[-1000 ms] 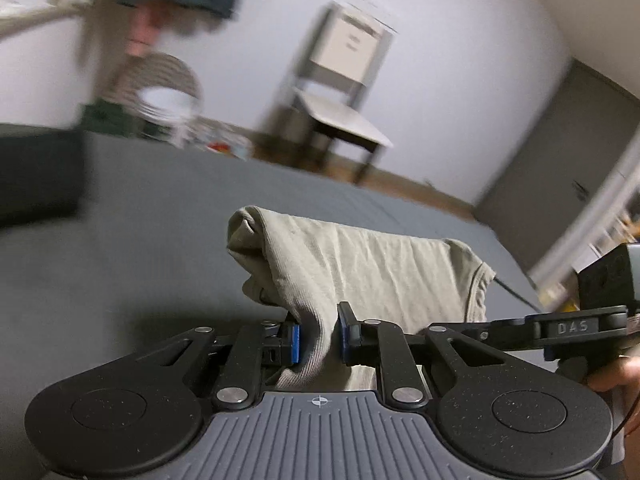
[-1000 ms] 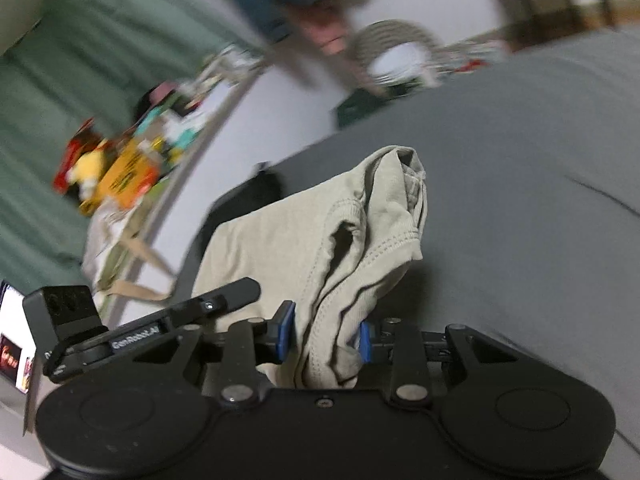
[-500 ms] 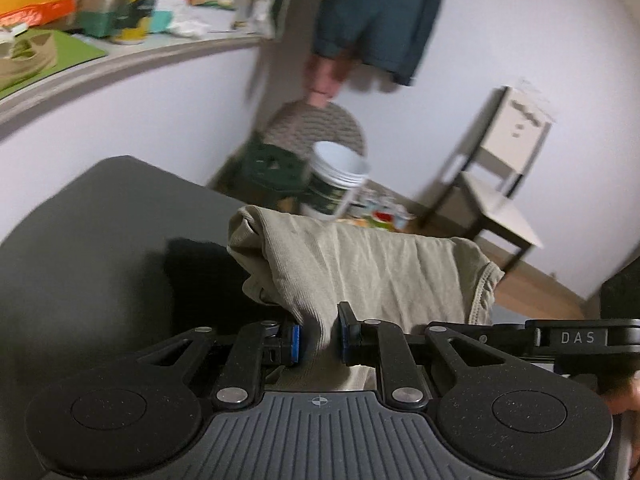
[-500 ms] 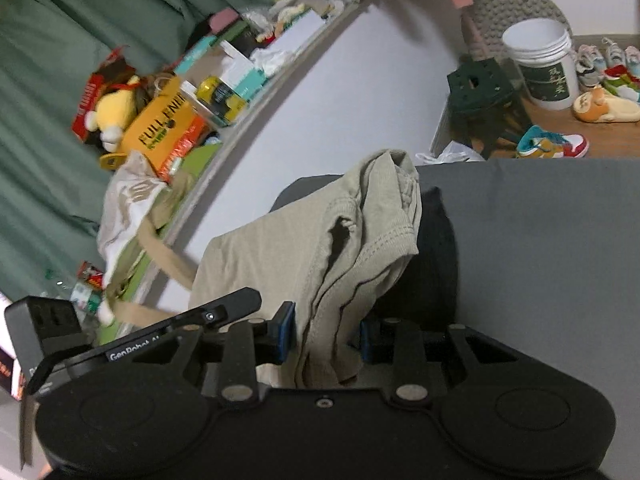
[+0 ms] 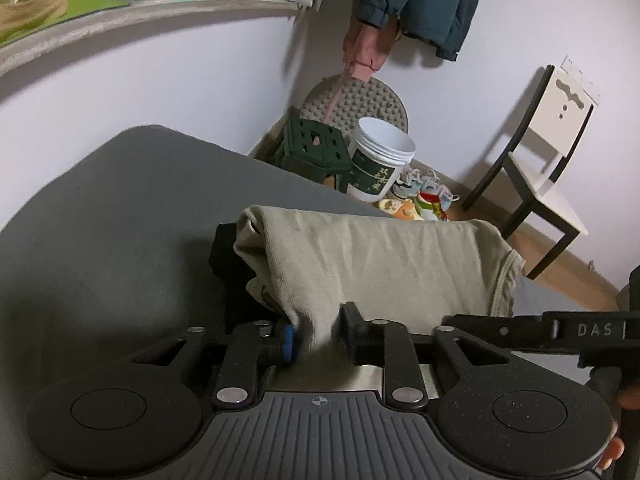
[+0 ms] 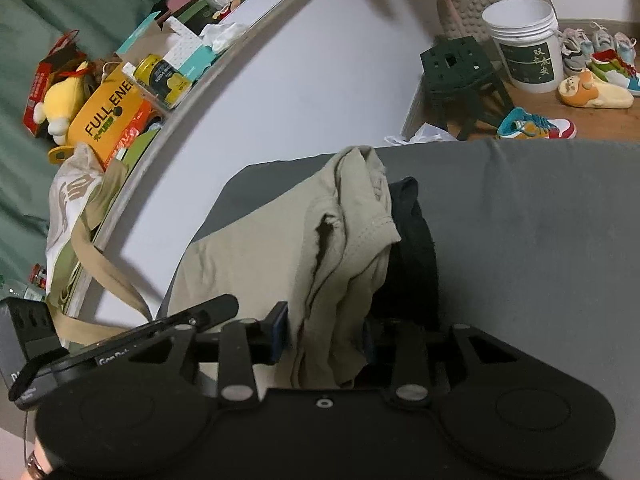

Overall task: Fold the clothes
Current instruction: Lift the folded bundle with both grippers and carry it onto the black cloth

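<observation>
On the left, the left tongs [image 5: 316, 338] pinch a gathered bunch of the olive shirt [image 5: 372, 264] near one end of its doubled-over bundle. The cloth there is squeezed into a narrow neck between the blue pads. The shirt hangs between the two tools, over the grey bed [image 5: 120, 216] and above a black garment [image 5: 232, 264] lying on it. Whether the shirt's far edge touches that garment cannot be told. On the right, the right tongs [image 6: 326, 338] clamp several loose layers at the shirt's other end, hem and seams spilling down past the pads.

The shirt looks light, soft and limp. It sags and creases wherever it is unsupported, so it will not hold a fold on its own until laid flat. The knit seems unlikely to slip, but thick bunches can creep out of a pinch. A better hold would likely be at the corners or seamed edges, taking all the layers together.
</observation>
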`<state>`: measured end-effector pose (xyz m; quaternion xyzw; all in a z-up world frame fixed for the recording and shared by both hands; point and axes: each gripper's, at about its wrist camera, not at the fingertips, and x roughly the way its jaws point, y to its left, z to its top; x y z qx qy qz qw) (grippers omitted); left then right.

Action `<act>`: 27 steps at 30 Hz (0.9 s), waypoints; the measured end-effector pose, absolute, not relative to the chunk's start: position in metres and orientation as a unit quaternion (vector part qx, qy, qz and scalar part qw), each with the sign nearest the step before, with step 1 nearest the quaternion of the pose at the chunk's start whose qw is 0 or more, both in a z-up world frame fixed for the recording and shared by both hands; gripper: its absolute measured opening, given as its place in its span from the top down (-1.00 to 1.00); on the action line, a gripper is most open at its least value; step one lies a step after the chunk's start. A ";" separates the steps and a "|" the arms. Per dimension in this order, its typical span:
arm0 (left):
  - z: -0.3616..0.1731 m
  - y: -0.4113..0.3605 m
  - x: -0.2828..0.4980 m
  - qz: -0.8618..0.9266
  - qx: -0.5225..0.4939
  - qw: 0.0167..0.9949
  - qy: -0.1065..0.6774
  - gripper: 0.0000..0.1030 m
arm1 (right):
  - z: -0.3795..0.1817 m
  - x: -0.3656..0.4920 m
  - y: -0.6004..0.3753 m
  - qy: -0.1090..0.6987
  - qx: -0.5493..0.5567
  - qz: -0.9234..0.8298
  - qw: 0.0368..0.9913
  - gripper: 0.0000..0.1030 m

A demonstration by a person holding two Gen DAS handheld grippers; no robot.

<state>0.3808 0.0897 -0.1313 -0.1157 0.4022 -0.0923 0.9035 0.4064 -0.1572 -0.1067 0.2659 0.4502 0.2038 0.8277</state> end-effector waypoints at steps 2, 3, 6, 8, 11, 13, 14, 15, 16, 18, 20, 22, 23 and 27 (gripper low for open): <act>-0.126 0.093 0.377 -0.094 -0.116 0.903 0.403 0.39 | -0.103 0.405 -0.159 0.445 0.267 0.197 0.832 0.05; -0.123 0.096 0.375 -0.091 -0.114 0.904 0.401 0.35 | -0.101 0.405 -0.158 0.441 0.266 0.200 0.833 -0.07; -0.108 0.108 0.358 -0.072 -0.098 0.915 0.385 0.12 | -0.093 0.403 -0.155 0.430 0.265 0.208 0.837 -0.09; -0.094 0.114 0.346 -0.068 -0.093 0.927 0.356 0.12 | -0.088 0.403 -0.153 0.423 0.263 0.214 0.840 -0.09; -0.077 0.119 0.335 -0.115 -0.136 0.933 0.314 0.01 | -0.081 0.401 -0.150 0.412 0.262 0.222 0.844 -0.08; -0.078 0.117 0.340 -0.169 -0.190 0.916 0.311 -0.04 | -0.076 0.400 -0.148 0.405 0.260 0.228 0.846 -0.03; -0.083 0.115 0.345 -0.173 -0.212 0.909 0.314 -0.04 | -0.074 0.400 -0.147 0.401 0.260 0.230 0.848 -0.01; -0.089 0.113 0.351 -0.170 -0.233 0.903 0.318 -0.04 | -0.071 0.400 -0.145 0.398 0.259 0.233 0.849 -0.01; -0.096 0.112 0.357 -0.157 -0.248 0.899 0.324 -0.04 | -0.069 0.399 -0.144 0.394 0.258 0.236 0.850 -0.01; -0.114 0.111 0.368 -0.124 -0.260 0.895 0.340 -0.04 | -0.076 0.405 -0.137 0.401 0.251 0.222 0.852 0.03; -0.133 0.116 0.378 -0.099 -0.264 0.891 0.355 -0.04 | -0.086 0.410 -0.134 0.407 0.240 0.200 0.858 0.14; -0.146 0.124 0.380 -0.098 -0.280 0.886 0.356 -0.04 | -0.094 0.412 -0.136 0.409 0.239 0.191 0.860 0.35; -0.149 0.127 0.379 -0.101 -0.291 0.883 0.353 -0.04 | -0.096 0.413 -0.139 0.411 0.246 0.190 0.857 0.43; -0.140 0.130 0.359 -0.116 -0.305 0.883 0.337 -0.04 | -0.085 0.402 -0.151 0.405 0.281 0.212 0.844 0.07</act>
